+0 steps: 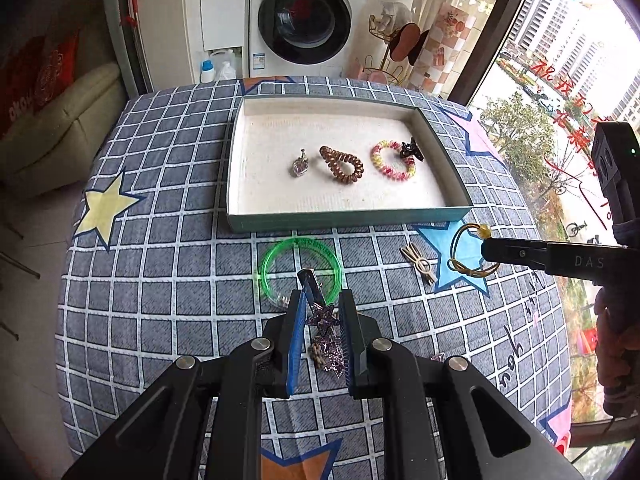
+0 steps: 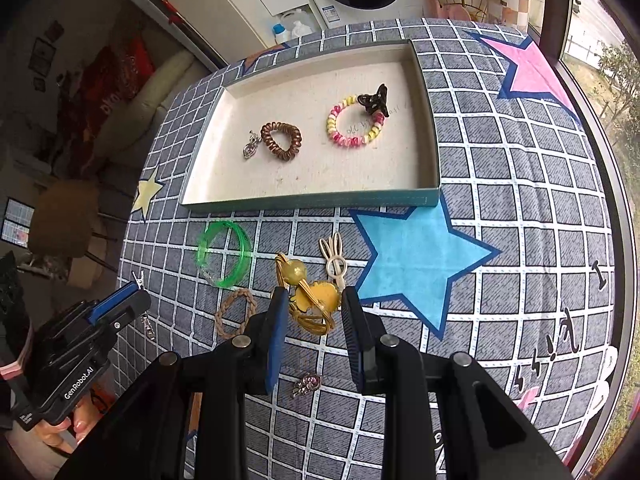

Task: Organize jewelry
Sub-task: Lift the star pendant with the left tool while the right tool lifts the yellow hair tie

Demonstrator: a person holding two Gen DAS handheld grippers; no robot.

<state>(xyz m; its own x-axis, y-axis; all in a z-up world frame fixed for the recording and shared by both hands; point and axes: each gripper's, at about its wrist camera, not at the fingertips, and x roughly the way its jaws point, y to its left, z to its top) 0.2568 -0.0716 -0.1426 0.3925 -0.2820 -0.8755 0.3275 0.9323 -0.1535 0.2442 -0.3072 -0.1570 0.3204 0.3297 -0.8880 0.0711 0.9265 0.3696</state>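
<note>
Left claw (image 1: 322,312): closed on a purple star hair clip (image 1: 320,312), we judged; the clip's metal bar stood up between the blue pads, its long axis running forward toward the tray.
Right claw (image 2: 314,304): gripping a yellow hair tie (image 2: 310,300) with gold loops and a bead; from the left wrist view its jaws appeared pinched on the loops, held clear above the tabletop.
Tray (image 1: 348,218): lay at the far side of the tabletop (image 1: 160,240), its near wall facing both claws; it held a pendant (image 1: 299,166), a brown coil tie (image 1: 342,164), a pink-yellow coil tie (image 1: 392,160) and a dark claw clip (image 1: 412,150).
Key relation: the tray lay straight ahead of both claws; its bare floor toward the near-left corner was closest to the left claw, while the right claw sat off the tray's near-right corner.
Pose: both claws pointed forward and slightly down; the right came in from the right edge, level.
Still on the tabletop: green bangle (image 1: 300,272), cream rabbit clip (image 1: 420,264), braided loop (image 2: 236,312) and a small charm (image 2: 306,384), all on the near side of the tray.
Judgement: both carried pieces awaited placing in the tray; the loops could snag on release.
</note>
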